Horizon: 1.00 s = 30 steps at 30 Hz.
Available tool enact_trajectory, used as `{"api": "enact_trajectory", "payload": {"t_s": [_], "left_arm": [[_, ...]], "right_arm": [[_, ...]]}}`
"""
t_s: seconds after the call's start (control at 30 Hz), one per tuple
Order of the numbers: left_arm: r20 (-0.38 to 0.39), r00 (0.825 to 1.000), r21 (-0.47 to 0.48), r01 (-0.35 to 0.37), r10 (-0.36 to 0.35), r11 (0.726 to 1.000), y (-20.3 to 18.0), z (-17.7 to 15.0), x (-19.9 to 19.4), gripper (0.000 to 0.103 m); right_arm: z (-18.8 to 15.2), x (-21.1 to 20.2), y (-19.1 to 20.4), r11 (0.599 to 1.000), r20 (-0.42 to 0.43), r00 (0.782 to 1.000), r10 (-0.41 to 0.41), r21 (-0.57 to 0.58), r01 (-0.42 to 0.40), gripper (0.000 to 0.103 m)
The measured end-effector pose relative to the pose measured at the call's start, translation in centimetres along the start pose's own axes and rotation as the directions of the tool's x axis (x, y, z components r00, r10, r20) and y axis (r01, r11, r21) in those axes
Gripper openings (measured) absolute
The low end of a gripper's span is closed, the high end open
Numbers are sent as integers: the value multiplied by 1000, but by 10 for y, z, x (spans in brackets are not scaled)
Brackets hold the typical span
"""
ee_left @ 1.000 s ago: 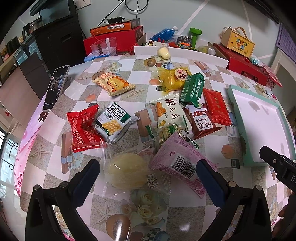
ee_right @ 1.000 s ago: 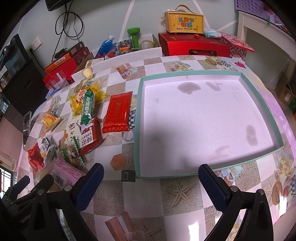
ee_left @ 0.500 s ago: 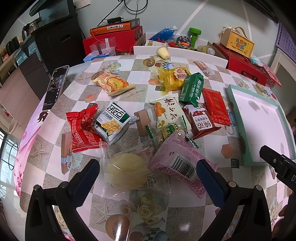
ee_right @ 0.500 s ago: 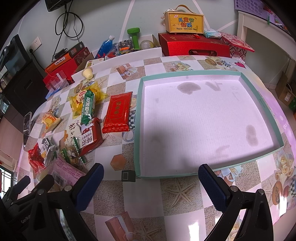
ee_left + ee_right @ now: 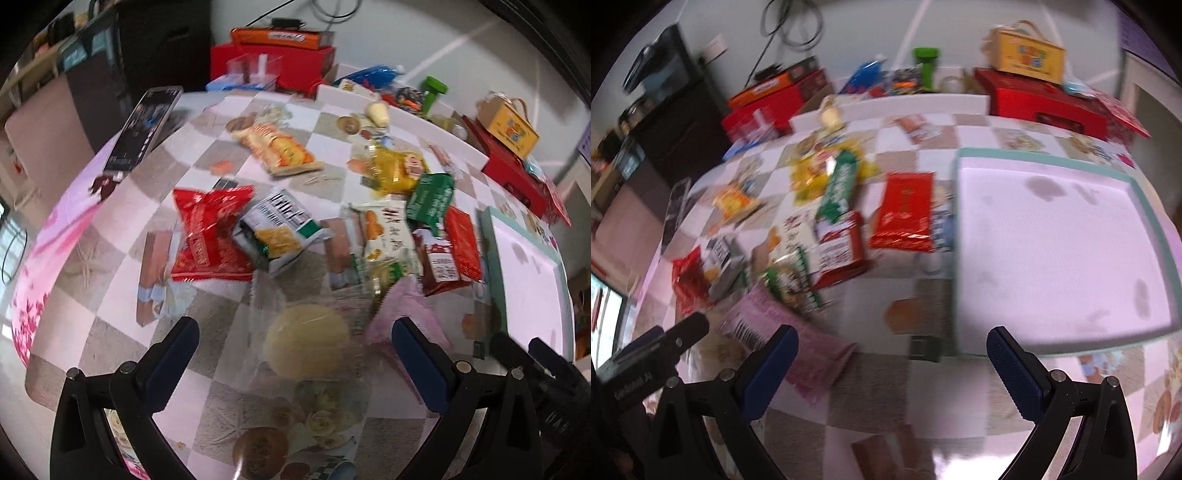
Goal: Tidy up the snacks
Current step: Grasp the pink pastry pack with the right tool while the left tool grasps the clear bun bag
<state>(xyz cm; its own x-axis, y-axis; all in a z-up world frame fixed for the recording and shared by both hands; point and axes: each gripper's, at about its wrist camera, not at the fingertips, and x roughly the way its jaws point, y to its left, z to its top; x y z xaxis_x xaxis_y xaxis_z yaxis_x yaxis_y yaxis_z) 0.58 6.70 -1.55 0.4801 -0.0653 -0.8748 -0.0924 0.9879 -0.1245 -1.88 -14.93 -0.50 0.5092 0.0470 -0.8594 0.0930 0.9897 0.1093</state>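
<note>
Hovering low over the checkered tabletop (image 5: 110,332), the left gripper (image 5: 295,354) has its jaws spread wide, holding nothing; between its blue pads lies a clear-wrapped round pale bun (image 5: 306,345), with a pink packet (image 5: 402,321) just beside it toward the right pad. Beyond these, snacks lie scattered and partly overlapping: a red foil bag (image 5: 207,236), a white-and-green cracker pack (image 5: 277,232), an orange-yellow packet (image 5: 277,147), a yellow bag (image 5: 395,170), a green packet (image 5: 430,199) and a flat red packet (image 5: 461,240). A phone (image 5: 144,129) rests near the tabletop's far left edge.

The right gripper (image 5: 892,369) also has its jaws wide apart and empty, above bare tabletop between the pink packet (image 5: 798,354) and the teal-rimmed tray (image 5: 1156,229). The tray's pale floor holds no snacks. The flat red packet (image 5: 905,210) lies just beside the tray's left rim. Both views are motion-blurred.
</note>
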Motion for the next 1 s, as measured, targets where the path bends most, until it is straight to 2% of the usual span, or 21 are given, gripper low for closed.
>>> {"api": "enact_trajectory", "payload": {"t_s": [0.27, 0.5, 0.67, 0.87, 0.93, 1.0], "left_arm": [[-62, 998, -43, 16, -18, 999, 8, -4, 17, 103], [-117, 991, -83, 52, -61, 995, 12, -6, 32, 103], [-127, 988, -105, 73, -86, 992, 15, -7, 34, 103], [-127, 981, -135, 128, -146, 983, 18, -9, 33, 87], [-124, 978, -146, 149, -168, 978, 19, -10, 31, 79], [-123, 976, -150, 159, -178, 976, 19, -10, 31, 74]], "right_arm": [[-8, 27, 29, 992, -97, 995, 22, -118, -34, 103], [-11, 39, 57, 973, -123, 991, 46, -221, -73, 103], [-11, 48, 70, 962, -135, 990, 35, -265, -70, 103], [-8, 54, 73, 964, -125, 991, 47, -253, -77, 102], [-8, 54, 73, 965, -123, 991, 53, -248, -83, 95], [-8, 52, 73, 967, -120, 990, 70, -235, -97, 81]]}}
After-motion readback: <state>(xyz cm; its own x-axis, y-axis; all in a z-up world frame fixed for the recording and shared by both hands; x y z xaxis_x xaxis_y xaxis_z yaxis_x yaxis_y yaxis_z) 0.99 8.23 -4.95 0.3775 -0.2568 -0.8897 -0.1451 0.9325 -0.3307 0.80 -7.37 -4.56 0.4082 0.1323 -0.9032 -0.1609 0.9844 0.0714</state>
